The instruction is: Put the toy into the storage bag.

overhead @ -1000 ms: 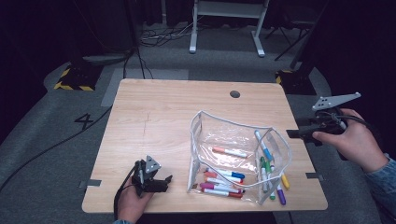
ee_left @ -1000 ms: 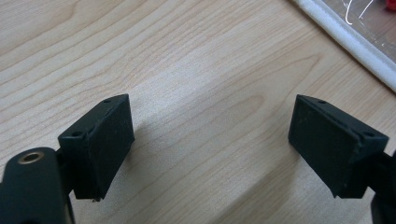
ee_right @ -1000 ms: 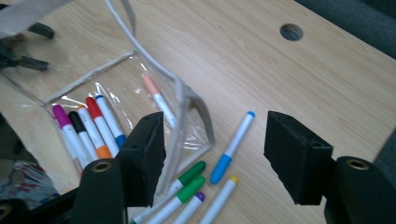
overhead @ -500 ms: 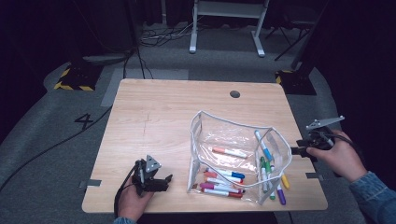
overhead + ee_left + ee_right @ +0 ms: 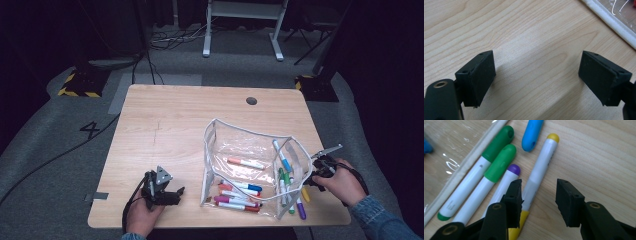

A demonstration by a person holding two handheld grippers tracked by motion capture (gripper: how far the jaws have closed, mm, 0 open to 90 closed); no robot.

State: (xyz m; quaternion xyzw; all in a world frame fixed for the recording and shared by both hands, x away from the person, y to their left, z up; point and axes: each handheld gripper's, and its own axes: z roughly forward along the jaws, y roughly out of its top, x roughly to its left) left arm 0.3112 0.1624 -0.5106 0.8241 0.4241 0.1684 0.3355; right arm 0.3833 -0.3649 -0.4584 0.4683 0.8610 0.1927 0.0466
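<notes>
Hovering low at the right edge of the worktop (image 5: 165, 120), the right tool (image 5: 537, 197) has its jaws partly apart and they have just been closing in; the yellow marker (image 5: 539, 170) lies just beside the left pad, running up between the jaws, though neither pad presses on it, so nothing is gripped. Beside that marker sits the purple marker (image 5: 507, 180), then two green markers (image 5: 496, 167), and a blue marker (image 5: 531, 133) farther up, all flat on the wood along the white edge of the clear pouch (image 5: 250, 150). From the high view, the right tool (image 5: 311, 179) is just outside the pouch's right side, with more markers lying inside the pouch. Over at the near left, the left tool (image 5: 536, 75) rests with its jaws wide and bare wood between them, well apart from the pouch.
</notes>
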